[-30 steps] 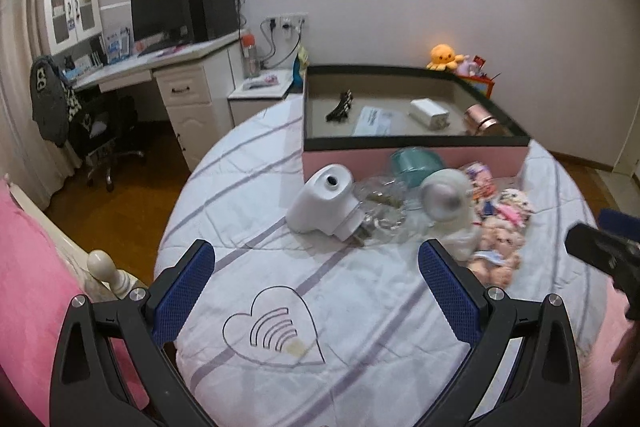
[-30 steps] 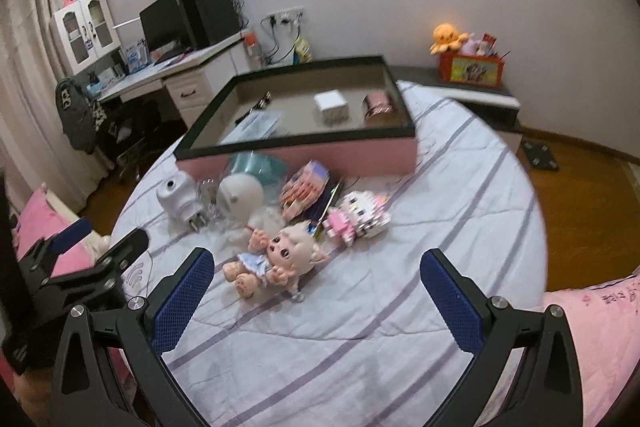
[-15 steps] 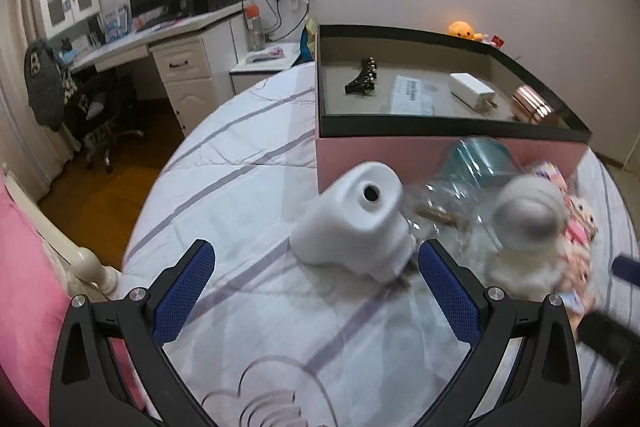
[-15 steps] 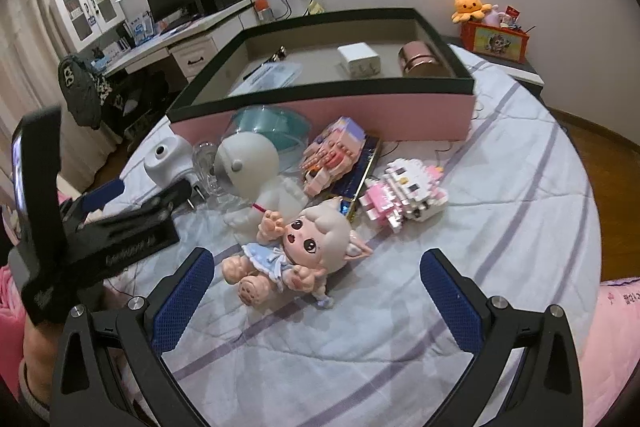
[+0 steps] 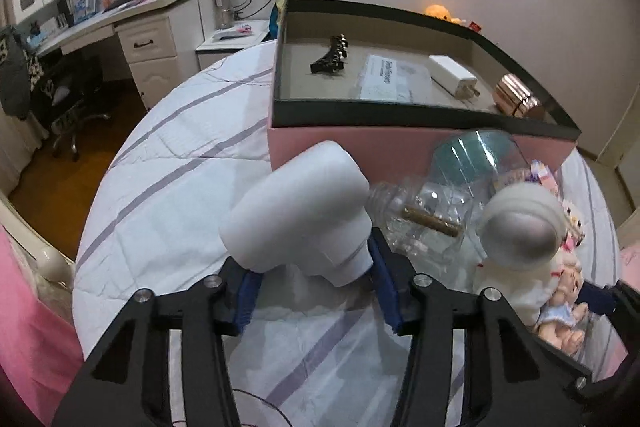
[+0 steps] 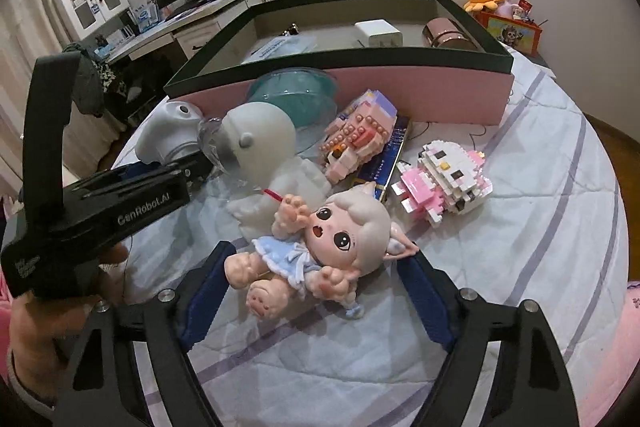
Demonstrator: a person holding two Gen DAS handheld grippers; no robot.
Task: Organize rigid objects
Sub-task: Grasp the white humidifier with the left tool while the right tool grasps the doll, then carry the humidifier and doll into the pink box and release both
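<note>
Closing around a white plastic device (image 5: 296,215), the left gripper (image 5: 316,287) has its blue pads at the object's base, apparently touching it, on the striped bedspread (image 5: 168,187). The right gripper (image 6: 316,295) has likewise been narrowing, its jaws flanking a big-eyed doll (image 6: 320,247) lying on its back; contact is unclear. Beyond lie a block-built pink cat (image 6: 444,179), a clear bottle (image 5: 432,211), then the pink storage box (image 6: 440,95).

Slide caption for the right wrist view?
Right gripper closing around doll lying on bedspread before pink box.
</note>
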